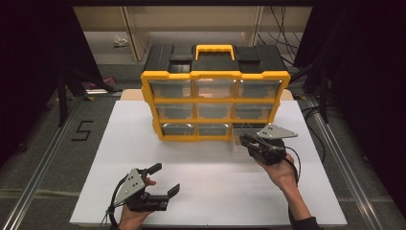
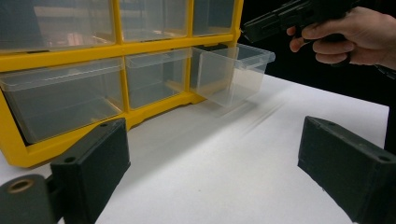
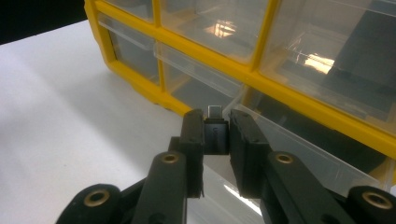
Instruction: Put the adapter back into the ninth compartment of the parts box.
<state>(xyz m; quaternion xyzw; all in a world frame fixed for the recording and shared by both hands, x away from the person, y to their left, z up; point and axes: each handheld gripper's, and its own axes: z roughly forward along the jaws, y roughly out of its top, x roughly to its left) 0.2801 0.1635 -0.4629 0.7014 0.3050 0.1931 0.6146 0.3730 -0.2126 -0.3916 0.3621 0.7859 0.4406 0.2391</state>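
Right gripper (image 3: 216, 140) clamped on small black adapter (image 3: 215, 135), poised directly above open drawer (image 2: 233, 70), lower right of organizer (image 1: 215, 103). Left gripper (image 1: 165, 179) spread wide, empty, at lower left, well apart.

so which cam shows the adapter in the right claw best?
Right gripper view: the small black adapter sits close up, pinched between the right claw, metal plug pointing up over the pulled-out drawer. High view and left gripper view give the claw, but the adapter is too small to make out.
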